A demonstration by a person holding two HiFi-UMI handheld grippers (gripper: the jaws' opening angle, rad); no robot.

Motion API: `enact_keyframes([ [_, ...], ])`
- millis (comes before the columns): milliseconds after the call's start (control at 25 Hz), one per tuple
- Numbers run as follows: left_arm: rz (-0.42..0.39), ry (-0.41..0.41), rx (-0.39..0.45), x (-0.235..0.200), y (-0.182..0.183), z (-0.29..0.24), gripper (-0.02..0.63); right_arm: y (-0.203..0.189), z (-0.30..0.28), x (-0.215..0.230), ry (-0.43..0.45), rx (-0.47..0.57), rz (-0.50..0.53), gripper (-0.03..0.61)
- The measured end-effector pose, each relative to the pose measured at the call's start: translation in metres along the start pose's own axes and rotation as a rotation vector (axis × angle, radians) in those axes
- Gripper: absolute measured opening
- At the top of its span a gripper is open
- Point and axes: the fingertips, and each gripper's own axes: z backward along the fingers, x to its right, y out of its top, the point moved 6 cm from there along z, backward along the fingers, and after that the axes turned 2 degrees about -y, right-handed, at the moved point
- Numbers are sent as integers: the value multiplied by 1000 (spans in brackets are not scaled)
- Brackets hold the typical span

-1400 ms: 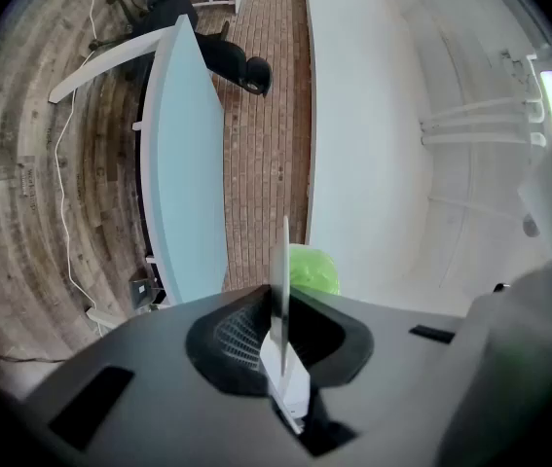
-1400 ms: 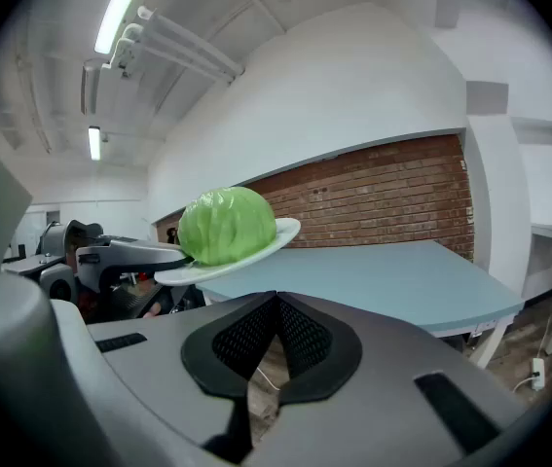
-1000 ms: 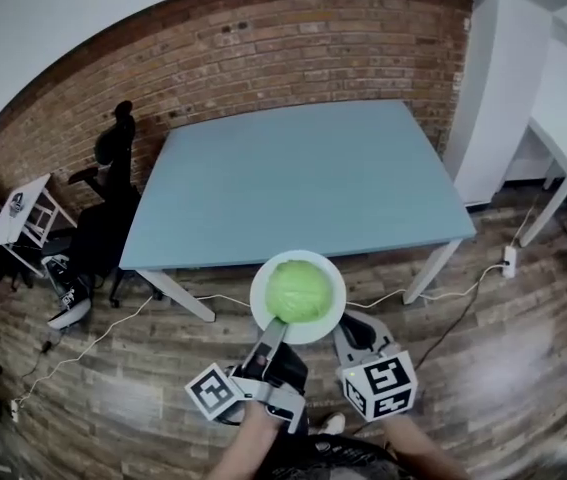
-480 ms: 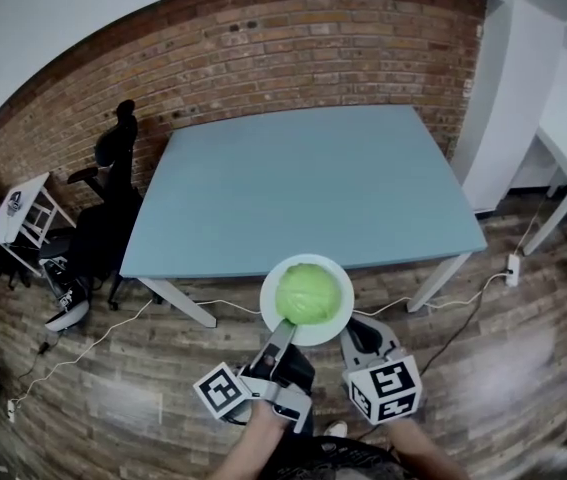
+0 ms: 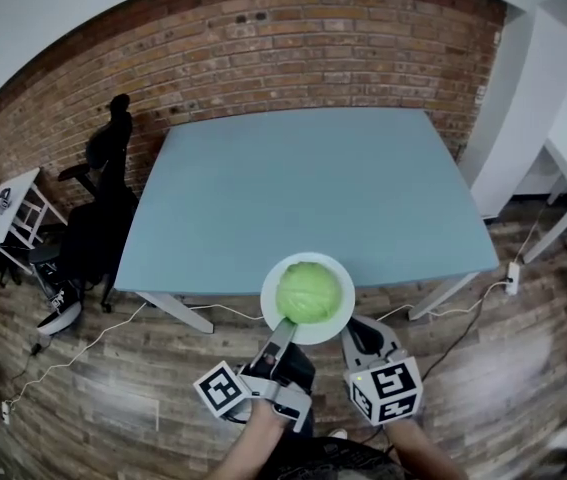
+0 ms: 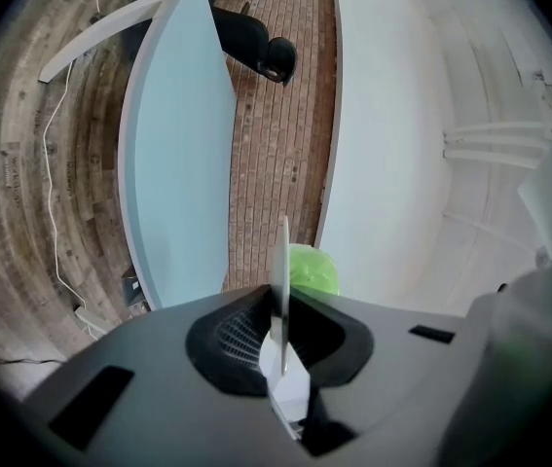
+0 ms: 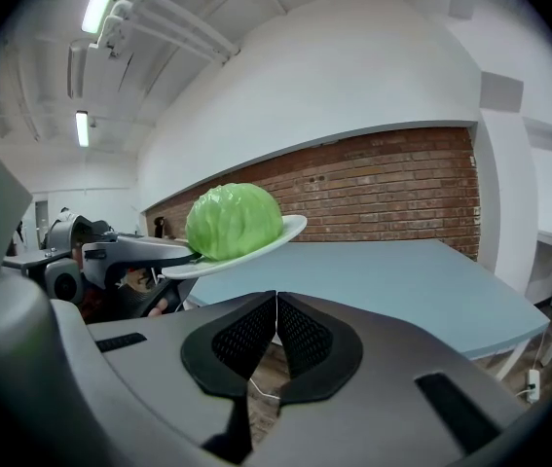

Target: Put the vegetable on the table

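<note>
Left gripper view shows the left gripper [image 6: 277,331] clamped on the rim of a white plate [image 6: 281,256], which appears edge-on between the dark jaw pads. A green cabbage [image 6: 312,270] sits on the plate just past the jaws. In the right gripper view the right gripper [image 7: 276,331] has its jaws pressed together with nothing between them, and it hangs beside the plate without touching it. There the plate is slightly tilted and raised above the level of the light blue table [image 5: 303,183]. In the head view the plate overlaps the table's near edge, with wooden floor [image 5: 133,388] below. A black office chair [image 5: 98,218] stands at the table's left end, and a brick wall [image 5: 293,58] runs behind.
</note>
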Motion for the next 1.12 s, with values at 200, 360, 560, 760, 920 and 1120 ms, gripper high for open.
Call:
enact_keyframes([
  [200,23,5,2,-7,28,-15,28,9,-29,-2,-9,-12,11,9],
  [360,27,0,-3,-9,49,-27,28,17,-52,-3,-12,-20,18,9],
  [560,38,2,0,-12,76,-36,28,24,-77,-11,-16,-34,29,9],
  [760,47,1,-2,-13,99,-42,28,34,-97,-19,-19,-36,35,9],
  [920,48,8,-3,-13,113,-43,28,41,-110,-26,-26,-29,33,9],
  [1120,57,12,7,-15,124,-41,29,41,-120,-30,-17,-34,30,9],
])
